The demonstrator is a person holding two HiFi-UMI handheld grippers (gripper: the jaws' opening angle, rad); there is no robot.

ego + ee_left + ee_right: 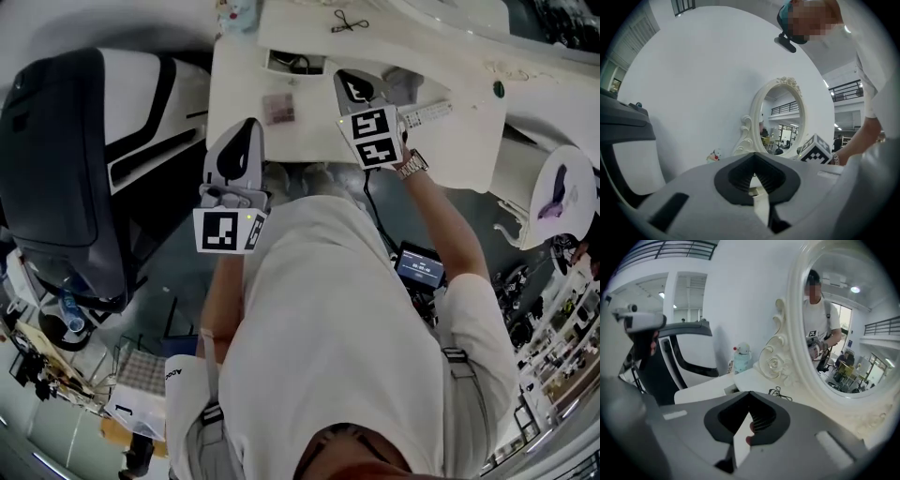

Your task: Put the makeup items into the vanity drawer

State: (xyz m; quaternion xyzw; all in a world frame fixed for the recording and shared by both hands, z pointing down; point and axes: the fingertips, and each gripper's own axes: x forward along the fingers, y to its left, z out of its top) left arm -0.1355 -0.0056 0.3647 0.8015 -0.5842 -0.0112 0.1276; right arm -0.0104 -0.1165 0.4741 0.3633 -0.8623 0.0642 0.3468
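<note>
The left gripper (246, 127) and right gripper (349, 80), both closed, flank the pink makeup item (278, 108) on the vanity (234, 84).

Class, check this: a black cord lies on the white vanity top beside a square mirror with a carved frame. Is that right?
The mirror is oval, not square, as the right gripper view shows. The black cord does lie on the white vanity top beside its carved frame.

head view: set high, aimed steeply down past the torso onto the white counter (239, 80). left gripper view: riding close behind the left hand-held gripper (754, 177), facing about level at the oval mirror (780, 117). right gripper view: behind the right hand-held gripper (749, 420), tilted down, nearer. mirror common to both gripper views.
</note>
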